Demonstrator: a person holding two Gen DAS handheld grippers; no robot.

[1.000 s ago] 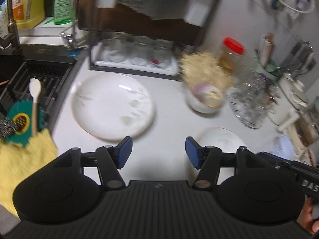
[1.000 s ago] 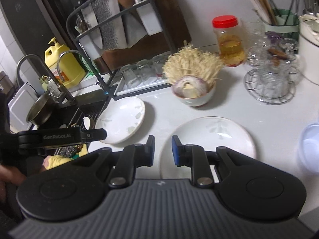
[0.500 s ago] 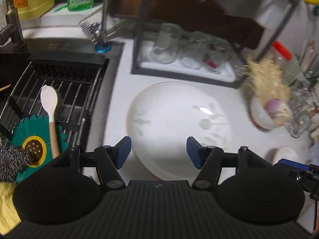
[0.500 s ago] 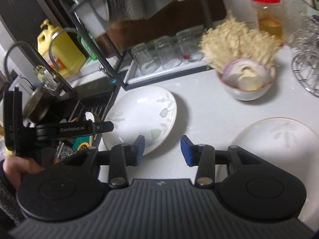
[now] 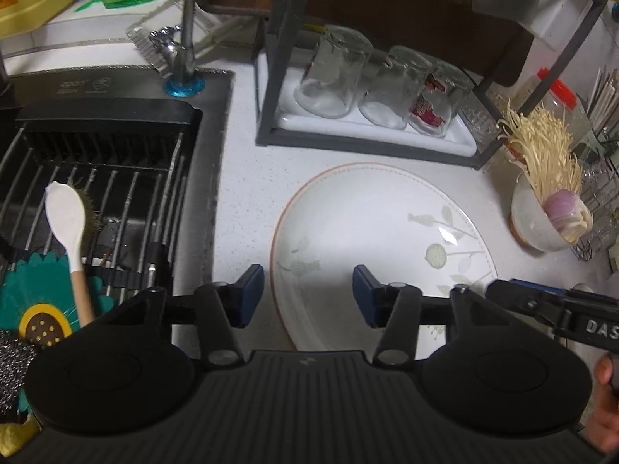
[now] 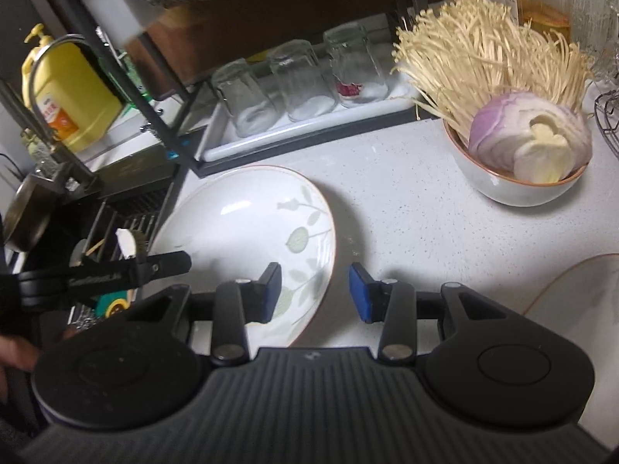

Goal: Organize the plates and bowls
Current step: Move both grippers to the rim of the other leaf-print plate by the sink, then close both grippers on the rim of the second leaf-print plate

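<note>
A white plate with a leaf pattern (image 5: 379,232) (image 6: 240,228) lies flat on the speckled counter between the sink and the dish rack. My left gripper (image 5: 307,290) hovers over its left rim with the jaws closing; the rim lies between the pads, untouched. On the other side, my right gripper (image 6: 314,290) stands open astride the right rim. Each gripper shows in the other's view: the right gripper (image 5: 541,301), the left gripper (image 6: 116,270). A second white plate (image 6: 580,290) lies at the right edge. A bowl (image 5: 534,228) (image 6: 503,181) holds enoki mushrooms and a cut onion.
A black dish rack (image 5: 271,77) with three upturned glasses (image 5: 332,77) stands just behind the plate. To the left, the sink (image 5: 96,193) holds a wire grid, a spoon (image 5: 67,220) and sponges. A yellow bottle (image 6: 58,89) and a tap (image 5: 185,38) stand behind.
Both grippers have come down and forward onto the leaf plate, one at each side. The left jaws have narrowed. The right jaws are wider than a second ago.
</note>
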